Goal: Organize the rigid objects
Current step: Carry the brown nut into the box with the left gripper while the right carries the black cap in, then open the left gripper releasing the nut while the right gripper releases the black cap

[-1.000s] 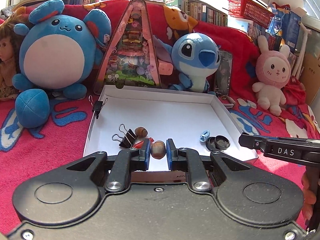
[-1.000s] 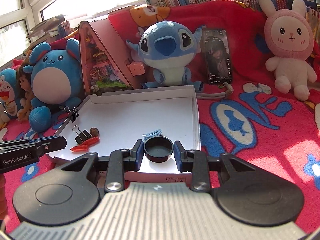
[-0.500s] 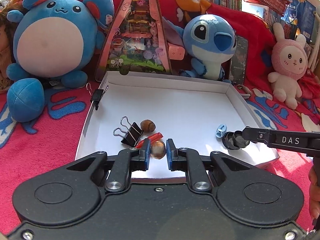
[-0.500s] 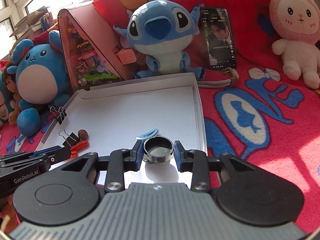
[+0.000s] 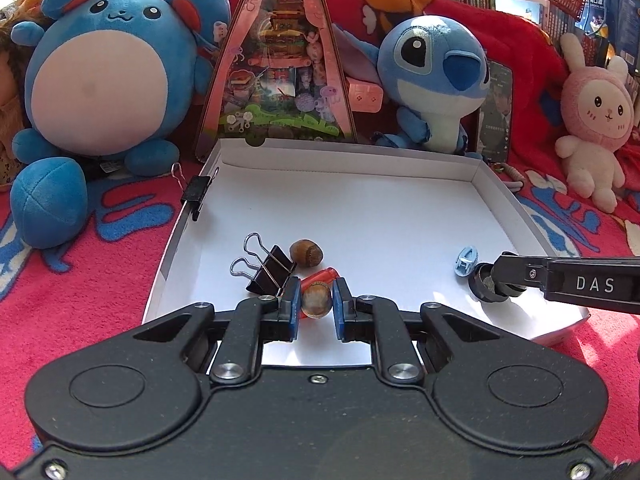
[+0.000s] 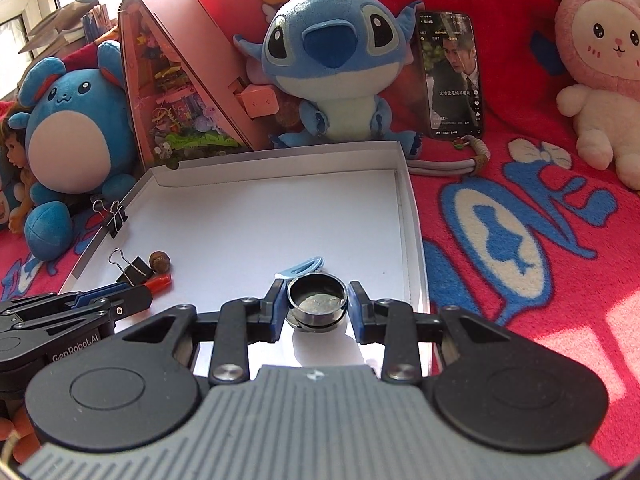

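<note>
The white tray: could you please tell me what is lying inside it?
Inside the white tray: a binder clip, a loose acorn, a red piece partly hidden by the held acorn, and a blue clip.

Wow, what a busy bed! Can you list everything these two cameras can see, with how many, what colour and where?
tray: one, white, on the blanket
acorns: two, brown; one loose in the tray, one in the left gripper
binder clips: two, black; one in the tray, one on its left rim
red piece: one, behind the held acorn
blue clip: one, tray's right side
round cap: one, dark, in the right gripper
plush toys: several, blue and pink, behind the tray
phone: one, propped up
left gripper: shut on an acorn
right gripper: shut on the cap
</note>
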The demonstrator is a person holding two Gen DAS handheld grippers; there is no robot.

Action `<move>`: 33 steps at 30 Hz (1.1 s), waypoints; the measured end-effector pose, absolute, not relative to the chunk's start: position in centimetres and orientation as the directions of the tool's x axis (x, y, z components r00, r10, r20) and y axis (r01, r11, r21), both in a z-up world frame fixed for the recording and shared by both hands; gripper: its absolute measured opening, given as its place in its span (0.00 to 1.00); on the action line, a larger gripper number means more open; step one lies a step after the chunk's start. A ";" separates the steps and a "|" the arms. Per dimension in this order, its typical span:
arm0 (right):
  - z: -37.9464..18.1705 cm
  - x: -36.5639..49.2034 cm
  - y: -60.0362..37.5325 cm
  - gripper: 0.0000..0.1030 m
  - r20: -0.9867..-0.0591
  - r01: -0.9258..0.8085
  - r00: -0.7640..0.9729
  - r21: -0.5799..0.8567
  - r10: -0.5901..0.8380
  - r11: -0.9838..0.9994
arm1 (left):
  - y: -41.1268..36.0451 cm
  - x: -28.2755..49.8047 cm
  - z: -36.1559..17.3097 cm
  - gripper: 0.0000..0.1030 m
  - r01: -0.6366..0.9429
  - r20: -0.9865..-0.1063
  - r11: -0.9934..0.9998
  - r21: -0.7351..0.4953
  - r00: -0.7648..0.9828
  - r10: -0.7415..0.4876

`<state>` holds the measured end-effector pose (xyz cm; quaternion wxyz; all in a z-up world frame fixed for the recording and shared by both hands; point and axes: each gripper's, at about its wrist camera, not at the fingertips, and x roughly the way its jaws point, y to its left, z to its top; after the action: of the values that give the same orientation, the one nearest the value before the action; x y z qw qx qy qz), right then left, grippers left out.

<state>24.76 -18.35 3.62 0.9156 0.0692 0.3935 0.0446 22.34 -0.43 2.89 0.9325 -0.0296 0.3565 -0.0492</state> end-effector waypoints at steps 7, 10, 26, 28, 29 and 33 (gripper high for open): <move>3.5 24.8 -18.3 0.37 -0.713 -0.032 0.688 0.155 0.134 0.987 | -0.7 22.4 2.7 0.15 0.072 -0.652 0.995 -0.069 0.751 -0.100; 3.5 24.8 -18.3 0.38 -0.712 -0.034 0.689 0.157 0.137 0.987 | -0.8 22.4 2.7 0.16 0.070 -0.651 0.996 -0.063 0.753 -0.094; 3.6 24.5 -18.1 0.42 -0.706 -0.045 0.694 0.155 0.142 0.987 | -1.0 22.0 2.9 0.37 0.067 -0.640 0.997 -0.045 0.764 -0.080; 3.7 24.5 -18.1 0.51 -0.703 -0.045 0.697 0.156 0.143 0.987 | -1.0 21.9 3.0 0.41 0.066 -0.639 0.997 -0.044 0.765 -0.079; 3.7 24.4 -18.1 0.53 -0.701 -0.046 0.699 0.157 0.144 0.987 | -1.0 21.9 3.0 0.42 0.066 -0.638 0.997 -0.043 0.766 -0.078; 3.9 24.2 -18.1 0.55 -0.697 -0.049 0.701 0.159 0.147 0.986 | -1.1 21.6 3.2 0.49 0.066 -0.633 0.997 -0.043 0.770 -0.078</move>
<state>24.20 -18.13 3.88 0.9201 0.0640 0.3827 0.0534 21.55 -1.12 3.23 0.9408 -0.0092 0.3366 -0.0382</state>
